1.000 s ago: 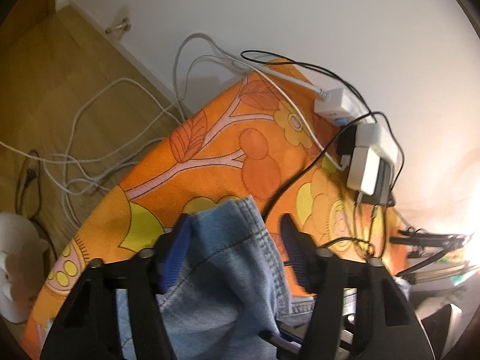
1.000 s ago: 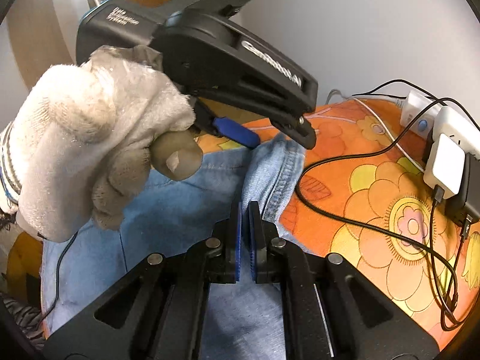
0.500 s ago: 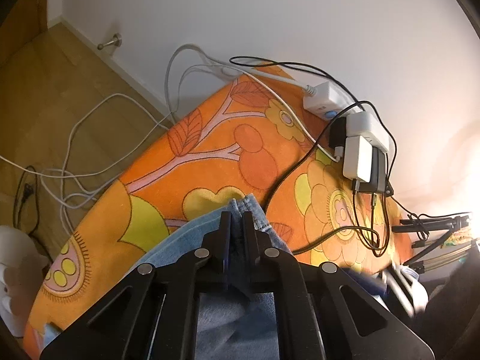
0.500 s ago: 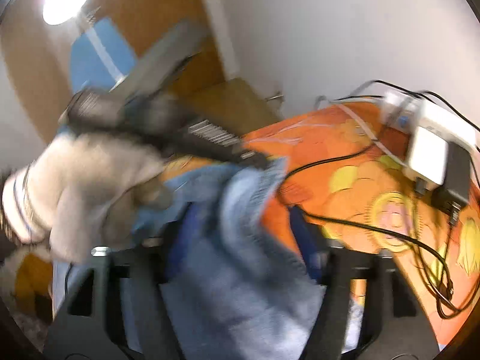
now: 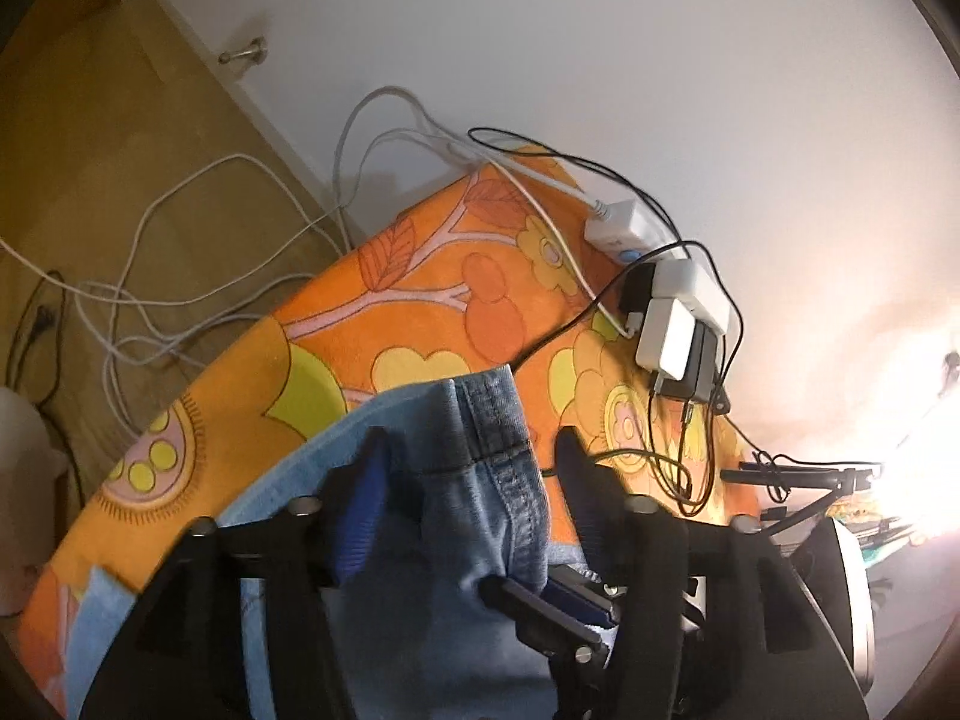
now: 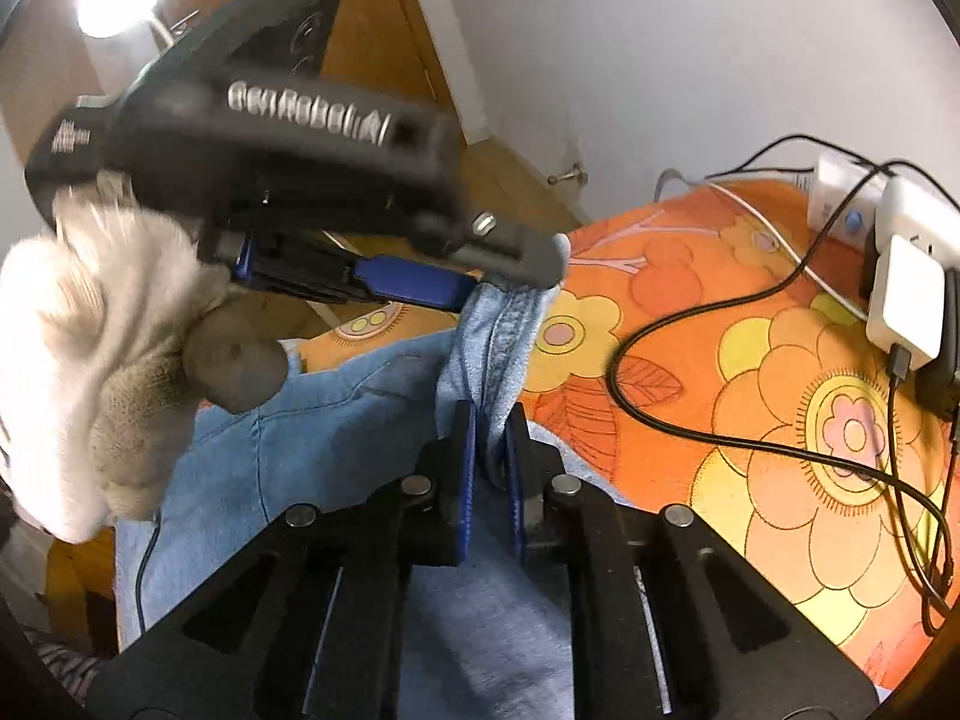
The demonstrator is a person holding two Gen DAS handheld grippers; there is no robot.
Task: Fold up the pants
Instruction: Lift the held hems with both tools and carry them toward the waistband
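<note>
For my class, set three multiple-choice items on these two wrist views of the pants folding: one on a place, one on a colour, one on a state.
1. Where do the chargers lie?
A. on the floor
B. on the cloth by the wall
C. on the jeans

2. What is the main colour of the flowered cloth?
A. orange
B. green
C. grey

3. How does the right gripper stand to the jeans?
A. wide open above them
B. away from them
C. its pads nip a denim fold

Key: 1 B, they sit at the cloth's far edge against the white wall; 2 A, orange ground with yellow flowers; 3 C, the fold sits pinched between the closing blue pads.
</note>
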